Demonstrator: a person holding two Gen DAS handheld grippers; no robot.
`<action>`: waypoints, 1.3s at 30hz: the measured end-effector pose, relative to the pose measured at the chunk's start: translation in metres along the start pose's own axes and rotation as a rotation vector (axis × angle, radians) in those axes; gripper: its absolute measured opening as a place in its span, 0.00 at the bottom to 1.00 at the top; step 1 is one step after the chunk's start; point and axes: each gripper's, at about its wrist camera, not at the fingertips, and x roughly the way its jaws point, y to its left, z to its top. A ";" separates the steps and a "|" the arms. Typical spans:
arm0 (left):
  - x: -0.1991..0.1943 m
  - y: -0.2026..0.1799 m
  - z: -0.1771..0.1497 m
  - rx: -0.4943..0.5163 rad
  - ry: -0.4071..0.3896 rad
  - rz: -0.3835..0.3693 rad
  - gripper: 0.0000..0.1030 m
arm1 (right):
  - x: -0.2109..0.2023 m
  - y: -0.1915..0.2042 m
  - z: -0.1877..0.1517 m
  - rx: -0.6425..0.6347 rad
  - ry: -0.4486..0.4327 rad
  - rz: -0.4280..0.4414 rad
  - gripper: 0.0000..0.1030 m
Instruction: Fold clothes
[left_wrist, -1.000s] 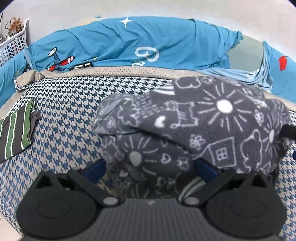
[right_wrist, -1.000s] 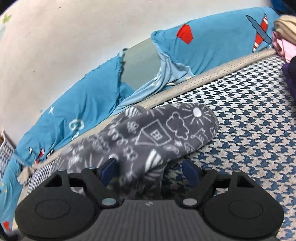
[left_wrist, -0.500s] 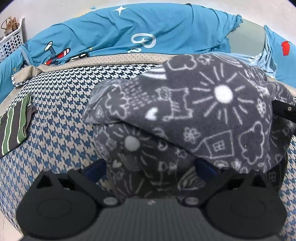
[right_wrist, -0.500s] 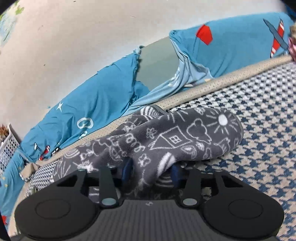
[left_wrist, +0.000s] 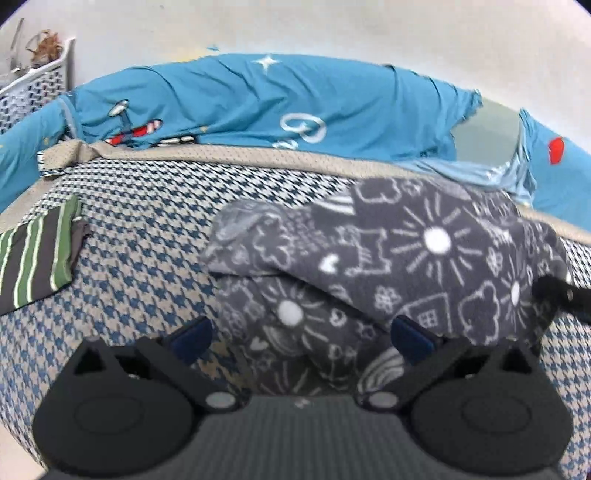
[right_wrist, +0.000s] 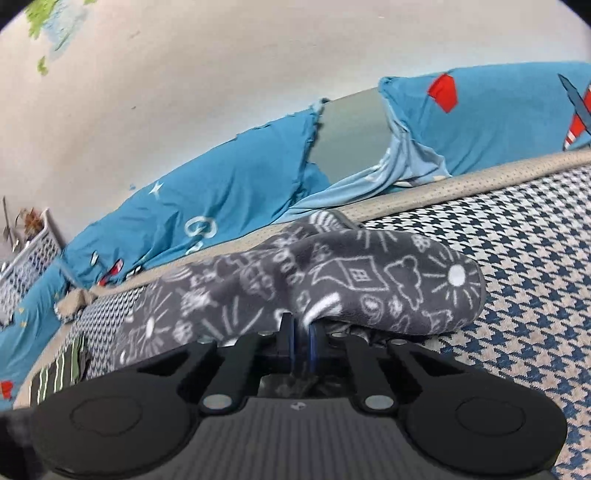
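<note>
Pinching soft doodle-print fleece (right_wrist: 332, 280), right tongs (right_wrist: 302, 338) just closed.

The left gripper (left_wrist: 301, 334) stands with its jaws wide apart around the near edge of a grey doodle-print fleece (left_wrist: 388, 266), pads not pressing it. The fleece lies bunched on a houndstooth cover (left_wrist: 147, 236) (a striped garment (left_wrist: 35, 258) lies well apart, far left).

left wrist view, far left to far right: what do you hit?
White basket → striped folded garment → grey doodle-print fleece → right hand-held gripper poking in at the edge.
</note>
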 end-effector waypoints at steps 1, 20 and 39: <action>-0.001 0.001 0.001 -0.006 -0.006 0.008 1.00 | -0.002 0.003 -0.001 -0.021 0.001 0.007 0.09; 0.005 0.014 0.003 -0.071 0.005 0.050 1.00 | -0.024 0.028 -0.019 -0.195 0.031 0.133 0.08; 0.008 0.012 0.001 -0.040 0.013 0.053 1.00 | 0.005 -0.028 0.008 0.216 -0.115 -0.008 0.29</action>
